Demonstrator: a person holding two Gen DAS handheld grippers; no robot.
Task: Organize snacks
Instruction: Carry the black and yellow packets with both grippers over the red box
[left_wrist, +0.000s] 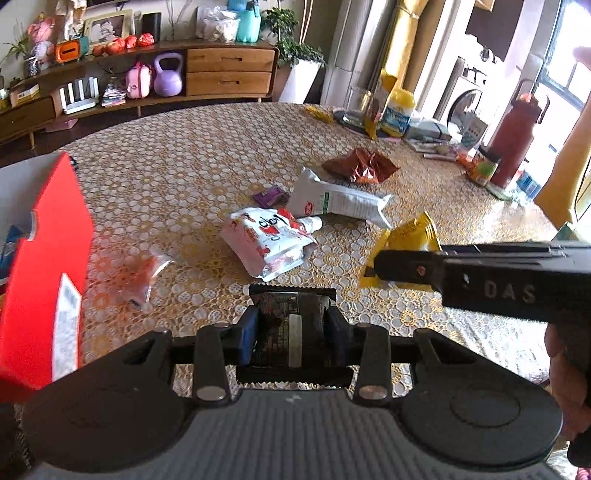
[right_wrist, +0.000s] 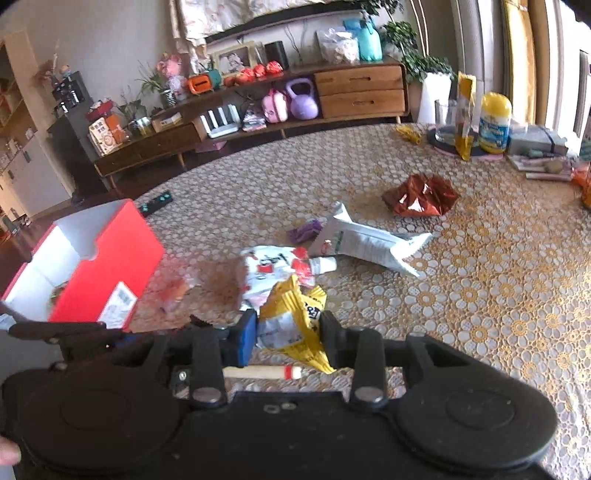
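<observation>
My left gripper (left_wrist: 291, 328) is shut on a flat dark snack packet (left_wrist: 290, 314) with a pale strip down its middle, held above the table. My right gripper (right_wrist: 288, 332) is shut on a crumpled yellow and white snack bag (right_wrist: 295, 317); that bag (left_wrist: 410, 236) shows in the left wrist view behind the right gripper's black finger. On the table lie a white and red pouch (left_wrist: 269, 240), a long white packet (left_wrist: 340, 199), a small purple packet (left_wrist: 269, 195) and a brown foil bag (left_wrist: 360, 166). An open red box (right_wrist: 107, 273) stands at the left.
A clear wrapper (left_wrist: 147, 273) lies beside the red box (left_wrist: 44, 266). At the table's far right stand a yellow-lidded tub (right_wrist: 495, 123), a glass (right_wrist: 445, 122), a red flask (left_wrist: 517, 144) and books. A wooden sideboard (right_wrist: 295, 99) runs along the far wall. A stick (right_wrist: 262, 372) lies under the right gripper.
</observation>
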